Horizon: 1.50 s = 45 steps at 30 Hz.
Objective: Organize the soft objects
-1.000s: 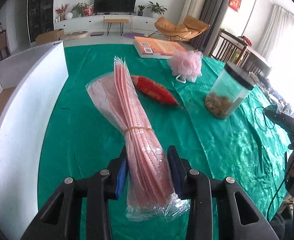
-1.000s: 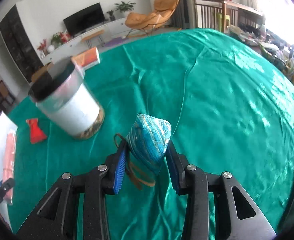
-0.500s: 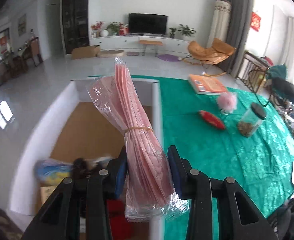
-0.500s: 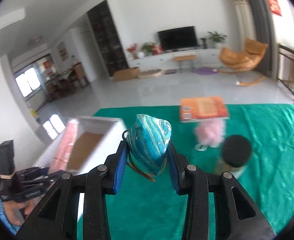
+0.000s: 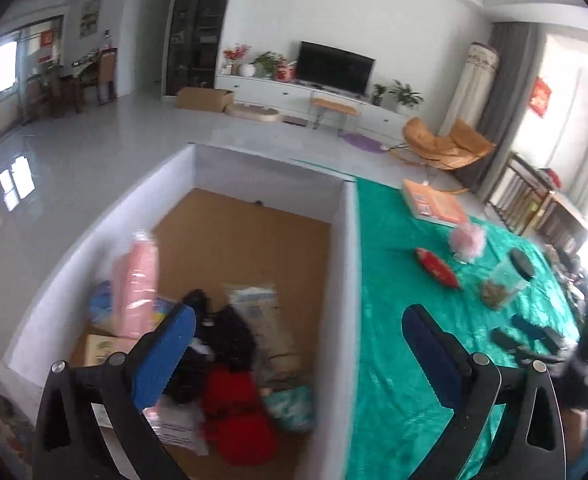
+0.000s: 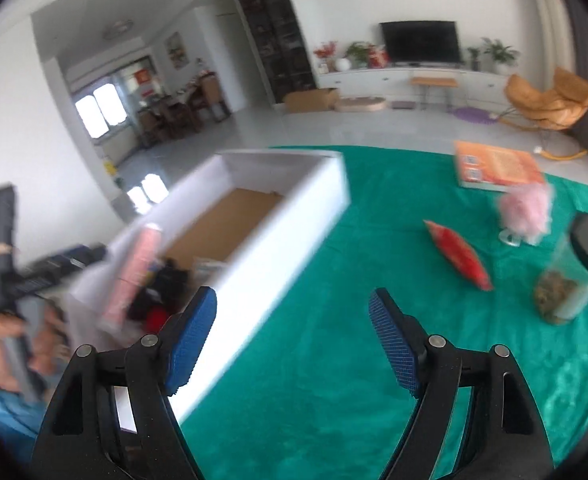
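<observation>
My left gripper is open and empty above the white box. The pink packet of masks is inside the box at its left wall, blurred; it also shows in the right wrist view. A teal pouch lies at the box's near right corner among red and black soft items. My right gripper is open and empty over the green cloth beside the box. A red pouch and a pink bath puff lie on the cloth.
A clear jar with a black lid stands right of the red pouch. An orange book lies at the table's far edge. Black items lie on the cloth at the right. The person's hand and the left gripper show at the left of the right wrist view.
Both grippers have opened. The pink mask packet left my left gripper and is now in the box. The teal pouch left my right gripper and lies in the box.
</observation>
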Motion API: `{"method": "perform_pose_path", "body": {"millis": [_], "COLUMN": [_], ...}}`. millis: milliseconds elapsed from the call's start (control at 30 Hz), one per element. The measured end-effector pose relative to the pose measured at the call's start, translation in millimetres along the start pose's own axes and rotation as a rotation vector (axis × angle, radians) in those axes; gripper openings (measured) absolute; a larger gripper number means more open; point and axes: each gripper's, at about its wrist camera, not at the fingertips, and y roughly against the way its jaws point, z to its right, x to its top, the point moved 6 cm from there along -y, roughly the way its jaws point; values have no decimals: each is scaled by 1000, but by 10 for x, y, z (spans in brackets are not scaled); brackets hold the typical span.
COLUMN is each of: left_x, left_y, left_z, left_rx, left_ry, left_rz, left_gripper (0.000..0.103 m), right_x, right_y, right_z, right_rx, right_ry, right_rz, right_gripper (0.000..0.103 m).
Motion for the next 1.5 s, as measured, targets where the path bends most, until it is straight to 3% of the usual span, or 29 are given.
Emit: {"method": "perform_pose_path", "body": {"millis": [67,167,267,333,433,700,767,1500], "left_x": [-62,-332,-655,-844,-995,-1087,-1116,-1101], "left_y": [-56,-283,-670,-999,-1498,-2158,-2139,-2138], "left_z": [512,1251,1789,1992,2061,1948,1924,1878], "left_rx": [-95,-213,-249,-230,-123,-23,-21,-24], "left_ry": [-69,-188,-286,-325,-353,-352,-360,-350], "left_rz": [-14,-95,-181,-215,-251,-294,-250,-250], "left_gripper": [103,103,103,103,102,103,103,103], "right_x": [-430,-1007,-1261,-1190,-1198,-1288,-1295,-1318], "right_y": [-125,-25,230,407,351,320,311,322], "right_z": [625,1477,1983,2130,2224,2222,2199,2161], "right_rx": [-176,-301,-361,-394,-525,-558,-569,-577], "right_ry": [-55,-249,-477,-525,-506,-482,-470,-461], "right_rz": [-53,-90,-56,22,-30,-94,-107,-116], "right_gripper": [81,81,82,81,81,85,85,86]}}
